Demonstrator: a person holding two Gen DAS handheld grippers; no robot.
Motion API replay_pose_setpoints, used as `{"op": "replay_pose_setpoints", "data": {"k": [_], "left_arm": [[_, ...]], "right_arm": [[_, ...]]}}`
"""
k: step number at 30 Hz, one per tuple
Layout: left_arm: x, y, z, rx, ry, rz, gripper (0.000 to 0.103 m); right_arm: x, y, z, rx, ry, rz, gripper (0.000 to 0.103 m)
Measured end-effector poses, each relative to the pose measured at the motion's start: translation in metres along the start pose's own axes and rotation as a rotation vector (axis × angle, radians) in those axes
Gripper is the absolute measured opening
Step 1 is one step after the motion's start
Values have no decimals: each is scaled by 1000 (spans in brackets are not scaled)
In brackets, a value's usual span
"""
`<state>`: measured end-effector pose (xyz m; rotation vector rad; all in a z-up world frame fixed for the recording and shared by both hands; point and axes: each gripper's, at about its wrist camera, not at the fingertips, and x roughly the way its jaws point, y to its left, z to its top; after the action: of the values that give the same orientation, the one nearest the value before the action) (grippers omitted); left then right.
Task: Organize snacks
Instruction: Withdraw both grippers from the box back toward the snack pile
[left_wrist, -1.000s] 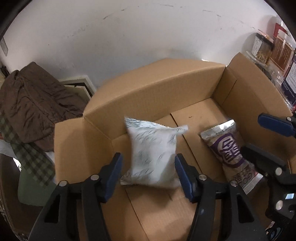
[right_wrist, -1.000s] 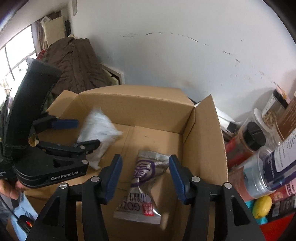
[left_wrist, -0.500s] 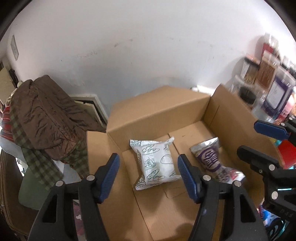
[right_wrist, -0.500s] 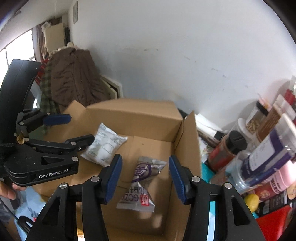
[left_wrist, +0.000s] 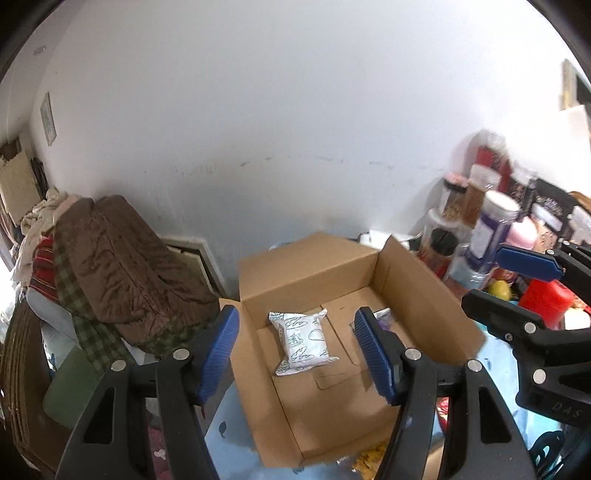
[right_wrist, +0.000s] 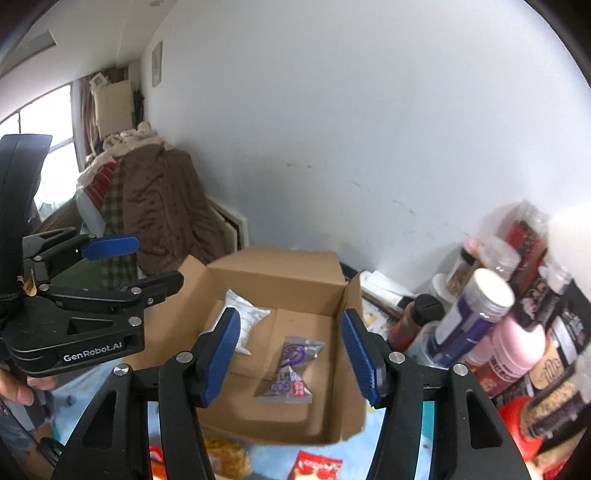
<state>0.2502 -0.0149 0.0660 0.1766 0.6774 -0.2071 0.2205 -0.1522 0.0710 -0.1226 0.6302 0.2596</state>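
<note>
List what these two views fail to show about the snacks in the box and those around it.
- Purple packet: left wrist view, mostly hidden behind the left gripper's finger.
- White packet: right wrist view, its lower left covered by the right gripper's finger.
- Red snack bag: right wrist view, cut off by the bottom edge.
- Jars: right wrist view, labels blurred, unreadable.

Your right gripper (right_wrist: 290, 354): jaws opening, nothing between | cardboard box (right_wrist: 275, 271): white packet (right_wrist: 243, 319) left, purple packet (right_wrist: 291, 369) right | jars (right_wrist: 476, 317) beside box.
</note>
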Motion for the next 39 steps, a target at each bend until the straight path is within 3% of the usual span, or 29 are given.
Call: {"op": "replay_pose_setpoints", "data": {"k": [9,12,16,20,32,39], "left_arm": [[-68,-7,-15,4,-88,-48,65],[-87,-12,-25,16,-117,-51,81],[-112,-18,-39,38,-163,-39,82],[-127,-21,-53,45,-171,-51,82],[-155,-38,-107,84,-133,-121,82],[-159,-40,-137,78,-99,-158,82]], "right_arm": [[-66,9,-12,9,-62,-24,75],[-84,11,-20,20,-84,-25,76],[-104,17,-32,22,-101,-23,78],[-120,26,-47,20,-110,-26,84],[-151,49,-100,31,-114,-17,85],[-152,61,-134,60,-73,0,85]]}}
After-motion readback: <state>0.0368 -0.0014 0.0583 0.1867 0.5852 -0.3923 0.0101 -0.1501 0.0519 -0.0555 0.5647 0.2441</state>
